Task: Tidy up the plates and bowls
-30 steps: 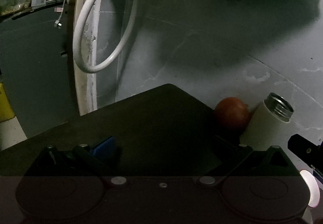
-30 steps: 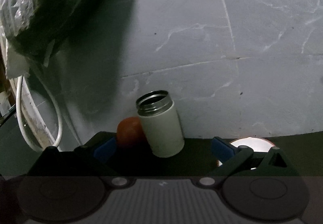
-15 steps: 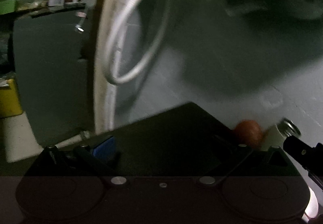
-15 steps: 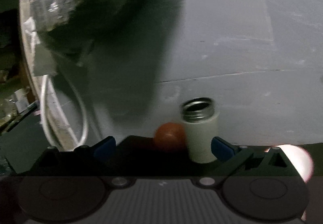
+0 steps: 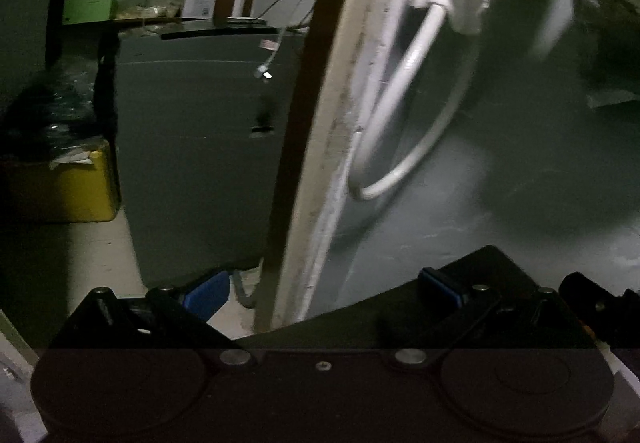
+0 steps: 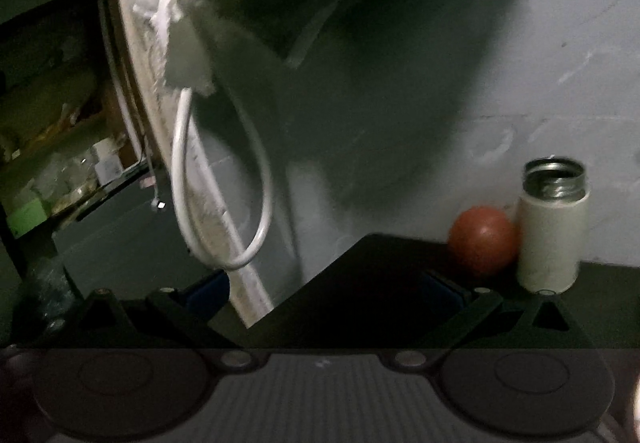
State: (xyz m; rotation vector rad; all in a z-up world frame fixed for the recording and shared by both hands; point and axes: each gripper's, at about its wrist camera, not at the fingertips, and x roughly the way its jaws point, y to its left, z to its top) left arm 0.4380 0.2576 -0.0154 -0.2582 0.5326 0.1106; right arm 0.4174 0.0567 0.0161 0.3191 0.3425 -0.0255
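Left gripper: fingers spread, empty. Right gripper: fingers spread, empty. Red ball touching open white flask at dark tabletop far edge. Plates, bowls: none visible.

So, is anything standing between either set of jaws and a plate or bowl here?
Cannot say: no plate or bowl shows in either view. Only a red ball and an open flask stand on the dark table.

Both views have swung left (blurred), the flask and tomato gone from the left's.
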